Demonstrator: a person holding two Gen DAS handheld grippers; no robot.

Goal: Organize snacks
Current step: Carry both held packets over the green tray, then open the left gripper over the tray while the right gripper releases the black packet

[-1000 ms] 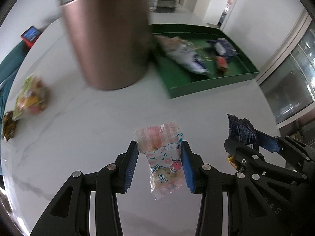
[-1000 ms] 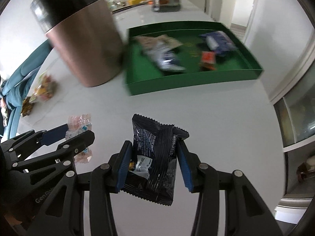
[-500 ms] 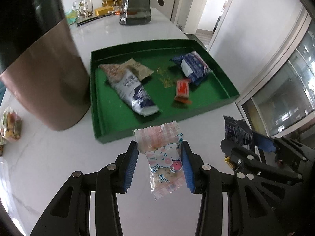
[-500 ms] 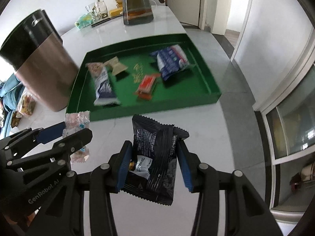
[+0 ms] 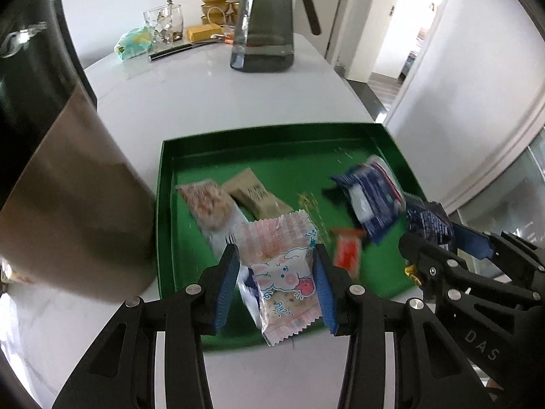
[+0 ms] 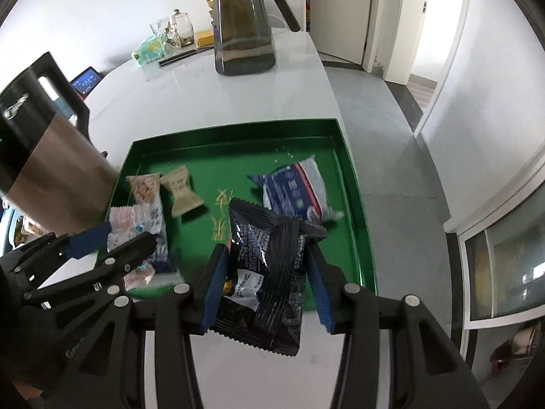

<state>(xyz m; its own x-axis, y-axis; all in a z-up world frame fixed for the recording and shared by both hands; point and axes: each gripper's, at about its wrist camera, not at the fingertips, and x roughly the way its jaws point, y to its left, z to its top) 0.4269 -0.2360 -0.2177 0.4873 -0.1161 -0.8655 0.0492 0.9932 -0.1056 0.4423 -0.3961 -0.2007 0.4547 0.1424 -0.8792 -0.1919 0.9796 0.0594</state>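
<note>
The left gripper [image 5: 276, 284] is clamped on a pink snack packet [image 5: 282, 272] with a cartoon animal printed on it, its blue pads pressed against both sides and the packet standing up between them. The right gripper [image 6: 265, 279] is closed the same way on a crinkled black snack bag [image 6: 269, 272], which sticks out above and below its jaws.

Just ahead of both sets of jaws lies a green tray [image 6: 354, 184] on a white table [image 5: 204, 102]. Past the left jaws, inside the tray, lie a long blurred wrapper [image 5: 207, 204] and a tan wrapped sweet [image 5: 255, 196] side by side. A small orange packet [image 5: 347, 252] sits just right of the left jaws, and a blue and white bag [image 6: 296, 191] lies beyond the right jaws toward the tray's far right.

To the left of the tray, touching or nearly touching its side, stands a copper-coloured flask [image 5: 75, 211] with a black top. Far beyond the tray stands a dark glass jug [image 6: 243, 30].
</note>
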